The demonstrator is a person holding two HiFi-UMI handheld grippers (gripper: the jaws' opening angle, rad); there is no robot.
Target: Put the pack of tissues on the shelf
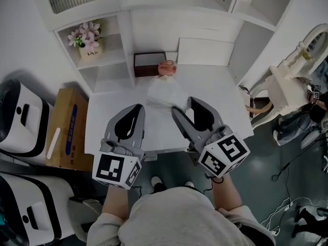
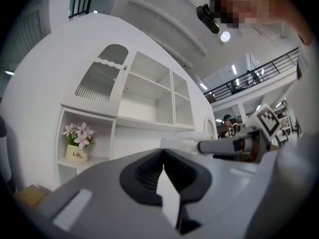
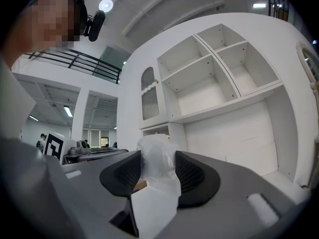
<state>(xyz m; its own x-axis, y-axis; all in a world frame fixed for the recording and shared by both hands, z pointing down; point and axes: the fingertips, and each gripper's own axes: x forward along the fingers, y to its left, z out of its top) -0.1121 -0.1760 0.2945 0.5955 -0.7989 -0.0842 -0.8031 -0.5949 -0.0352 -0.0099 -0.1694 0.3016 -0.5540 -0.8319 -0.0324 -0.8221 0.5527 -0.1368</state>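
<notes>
The pack of tissues (image 1: 163, 94) is a white bundle in clear plastic. It hangs over the white desk (image 1: 215, 83), and my right gripper (image 1: 182, 104) is shut on its near end. In the right gripper view the crinkled plastic of the pack (image 3: 157, 158) fills the gap between the two dark pads (image 3: 192, 176). My left gripper (image 1: 139, 107) hovers beside it on the left, shut with nothing in it; its pads meet in the left gripper view (image 2: 162, 151). The open white shelves (image 3: 214, 78) rise ahead above the desk.
A flower pot (image 1: 90, 44) fills the left cubby. A dark brown box (image 1: 149, 63) and a pink round object (image 1: 167, 68) stand at the desk's back. A cardboard box (image 1: 66, 127) and white machines (image 1: 20, 118) are on the floor at left, a white chair (image 1: 289, 81) at right.
</notes>
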